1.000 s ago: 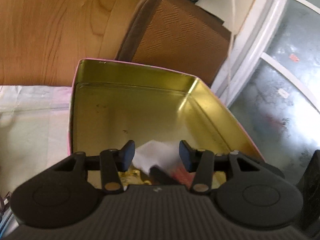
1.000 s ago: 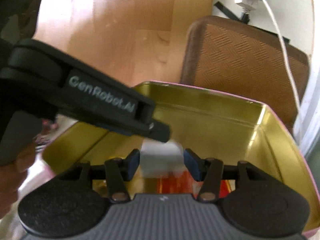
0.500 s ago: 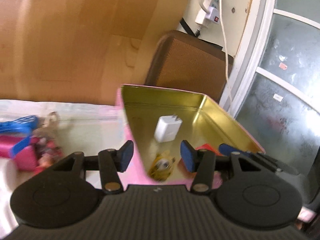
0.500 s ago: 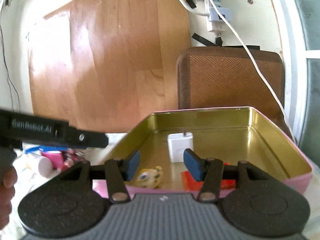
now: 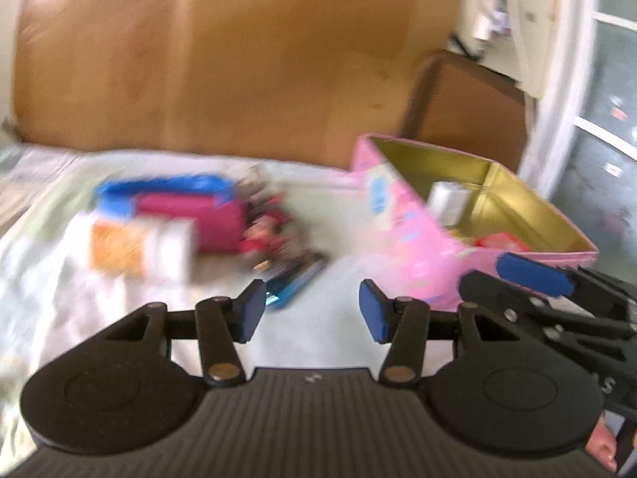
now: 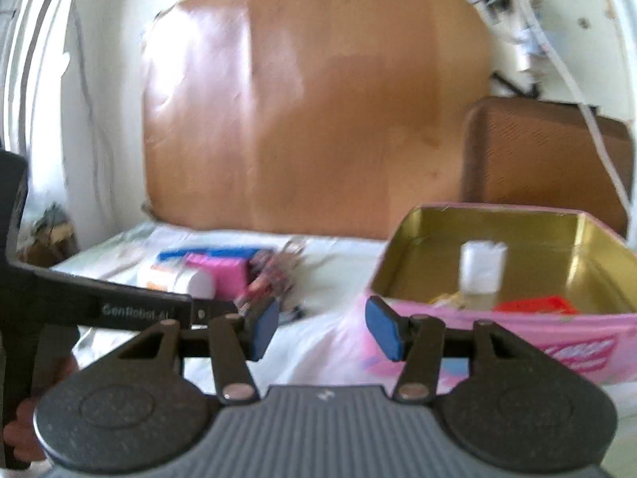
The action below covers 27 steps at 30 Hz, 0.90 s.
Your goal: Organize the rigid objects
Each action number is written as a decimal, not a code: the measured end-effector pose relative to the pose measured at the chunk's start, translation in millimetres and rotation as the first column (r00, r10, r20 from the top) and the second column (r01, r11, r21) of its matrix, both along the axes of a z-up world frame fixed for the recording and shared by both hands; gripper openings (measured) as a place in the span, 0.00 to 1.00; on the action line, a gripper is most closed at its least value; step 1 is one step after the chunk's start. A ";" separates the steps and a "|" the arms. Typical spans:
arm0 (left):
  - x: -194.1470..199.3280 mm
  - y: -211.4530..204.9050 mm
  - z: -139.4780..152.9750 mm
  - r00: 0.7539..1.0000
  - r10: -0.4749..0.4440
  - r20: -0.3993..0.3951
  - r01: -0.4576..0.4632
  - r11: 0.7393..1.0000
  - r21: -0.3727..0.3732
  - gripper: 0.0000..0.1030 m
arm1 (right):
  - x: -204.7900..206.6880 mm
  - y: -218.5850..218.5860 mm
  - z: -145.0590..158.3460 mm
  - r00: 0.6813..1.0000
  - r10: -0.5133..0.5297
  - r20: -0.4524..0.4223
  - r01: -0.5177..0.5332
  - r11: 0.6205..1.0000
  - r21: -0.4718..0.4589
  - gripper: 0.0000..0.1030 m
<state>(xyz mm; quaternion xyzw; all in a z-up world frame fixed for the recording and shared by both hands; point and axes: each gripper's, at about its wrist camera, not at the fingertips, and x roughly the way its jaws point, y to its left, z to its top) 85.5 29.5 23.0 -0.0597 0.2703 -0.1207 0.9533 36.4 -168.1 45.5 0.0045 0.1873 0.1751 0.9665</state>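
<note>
Left gripper [image 5: 311, 312]: its jaws are standing partly open with nothing between the blue pads, hovering over the pale cloth [image 5: 334, 215].
Right gripper [image 6: 320, 328]: its jaws are standing partly open and gripping nothing, pointing at the gap between the pile and the tin.
Pink tin [image 6: 573, 342]: it is sitting to the right, open on top, gold inside.
In the tin: a white charger block [image 6: 481, 265] is standing upright, with a red piece [image 6: 533, 304] nearer the front wall.
Loose pile: a blue and pink case [image 5: 187, 199], a white bottle with an orange label [image 5: 135, 249] lying down, small blurred trinkets [image 5: 270, 235] and a blue pen-like thing [image 5: 294, 286] are lying on the left, apart from the tin.
Far side: a brown board [image 6: 318, 99] is leaning against the wall.
</note>
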 end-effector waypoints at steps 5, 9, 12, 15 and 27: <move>4.3 46.9 -18.8 0.992 0.123 -0.025 -0.123 0.992 -0.013 0.53 | 8.0 28.1 -13.5 0.996 0.059 -0.062 -0.061 0.998 -0.030 0.48; 9.9 77.9 -32.1 0.974 0.217 -0.060 -0.219 0.975 -0.044 0.53 | 16.9 48.6 -20.3 0.992 0.092 -0.091 -0.097 0.994 -0.056 0.48; 10.9 93.8 -33.2 0.973 0.221 -0.066 -0.228 0.965 -0.132 0.53 | 29.1 65.8 -17.7 0.993 0.100 -0.064 -0.106 0.990 -0.098 0.48; 13.2 94.8 -33.1 0.975 0.211 -0.064 -0.218 0.965 -0.145 0.53 | 53.3 77.4 -15.5 0.994 0.094 -0.051 -0.100 0.987 -0.127 0.47; 12.5 93.3 -34.7 0.982 0.181 -0.050 -0.187 0.968 -0.166 0.53 | 130.5 88.3 -25.2 0.976 0.088 -0.199 -0.105 0.992 -0.077 0.26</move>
